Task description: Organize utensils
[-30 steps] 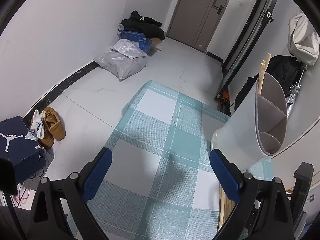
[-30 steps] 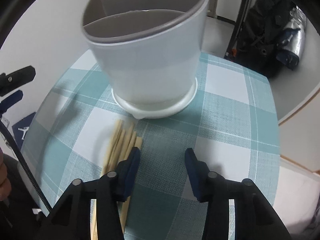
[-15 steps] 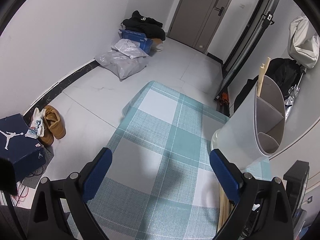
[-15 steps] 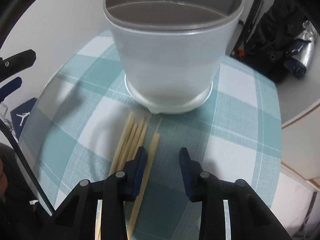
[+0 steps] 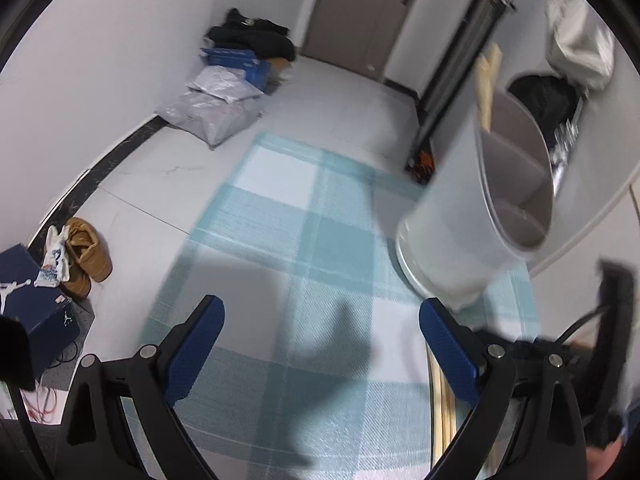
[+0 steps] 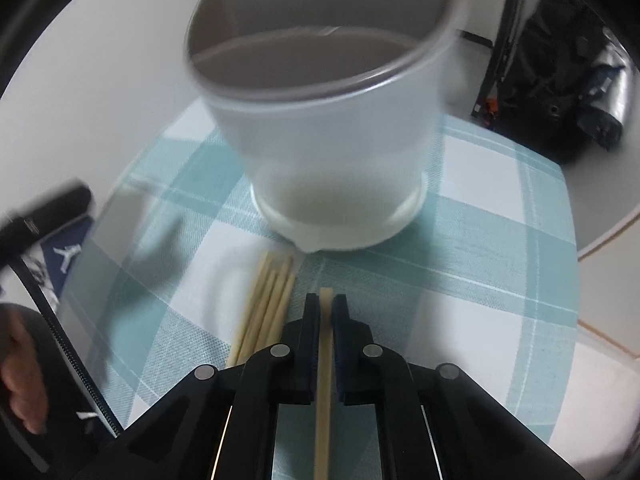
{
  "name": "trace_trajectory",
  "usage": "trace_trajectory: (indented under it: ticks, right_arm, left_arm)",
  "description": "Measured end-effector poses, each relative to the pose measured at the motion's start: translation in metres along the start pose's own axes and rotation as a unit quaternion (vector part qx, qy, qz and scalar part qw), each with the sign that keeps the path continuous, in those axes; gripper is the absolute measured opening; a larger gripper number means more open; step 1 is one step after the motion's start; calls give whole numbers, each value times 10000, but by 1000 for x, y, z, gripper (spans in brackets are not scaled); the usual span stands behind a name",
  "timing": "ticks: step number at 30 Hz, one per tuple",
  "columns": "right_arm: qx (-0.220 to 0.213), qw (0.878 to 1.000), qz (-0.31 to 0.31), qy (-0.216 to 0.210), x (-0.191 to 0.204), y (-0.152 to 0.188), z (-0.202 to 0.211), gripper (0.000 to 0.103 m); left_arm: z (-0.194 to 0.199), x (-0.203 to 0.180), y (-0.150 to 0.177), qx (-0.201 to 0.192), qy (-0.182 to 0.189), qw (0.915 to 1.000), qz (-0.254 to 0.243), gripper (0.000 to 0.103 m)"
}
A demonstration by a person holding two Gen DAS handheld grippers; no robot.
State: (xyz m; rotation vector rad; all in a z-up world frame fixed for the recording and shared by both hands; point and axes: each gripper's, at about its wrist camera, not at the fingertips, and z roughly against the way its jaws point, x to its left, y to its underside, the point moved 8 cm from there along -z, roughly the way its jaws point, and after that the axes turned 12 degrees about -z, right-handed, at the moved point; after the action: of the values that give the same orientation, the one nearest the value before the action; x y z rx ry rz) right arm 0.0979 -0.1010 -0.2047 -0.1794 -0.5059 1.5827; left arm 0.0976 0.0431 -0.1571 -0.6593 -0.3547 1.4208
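A white utensil holder [image 6: 332,152] with grey dividers stands on the teal checked tablecloth [image 6: 480,240]; chopstick tips [image 5: 488,76] poke out of its far compartment. In the right wrist view my right gripper [image 6: 326,306] is shut on a single wooden chopstick [image 6: 324,380], which runs back between the fingers. Several loose chopsticks [image 6: 266,304] lie on the cloth just left of it, below the holder. In the left wrist view my left gripper [image 5: 320,348] hangs open over the cloth, holding nothing, with the holder [image 5: 472,216] to its right.
The table edge falls away to a pale floor on the left. On the floor lie a dark blue shoebox [image 5: 36,312], tan shoes [image 5: 86,256], grey bags [image 5: 212,112] and black clothing. A dark bag [image 6: 560,80] sits beyond the table's far right.
My right gripper has shut on one chopstick, which had lain apart from the bundle. The left view has shifted a little, bringing the holder closer in frame.
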Motion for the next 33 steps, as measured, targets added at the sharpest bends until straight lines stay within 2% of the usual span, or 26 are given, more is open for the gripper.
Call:
trace_trajectory:
  ticks: [4,7,11,17,22,27,33]
  right_arm:
    - [-308,9973,-469,-468,-22,-4,23,5]
    - [-501,9890,-1030,-936,-42,-10,38,5]
    - [-653,9780,-1461,-1340,-55,-16,48,6]
    - [-823,9661,-1677,-1783,-62,-21,55,6]
    - [-886,9668,-1681,-1708,-71,-22,58,6]
    - [-1042,9715,-1453,-1559,-71,-24,64,6]
    - [-1143,9712,-1430,-1526,-73,-26,69,6]
  left_arm:
    - [-11,-20,8,295,124,9990,-314,96]
    - [-19,-35,16,584,303,9966,-495,96]
    - [-31,-45,27,935,100,9933,-665,96]
    - [-40,-54,35,1144,-37,9893,-900,96]
    - [-36,-57,41,1202,-255,9859,-1138,96]
    - [-32,-46,44,1330,-447,9847,-1036,96]
    - [-36,-41,44,1448,-599,9828,-978,96]
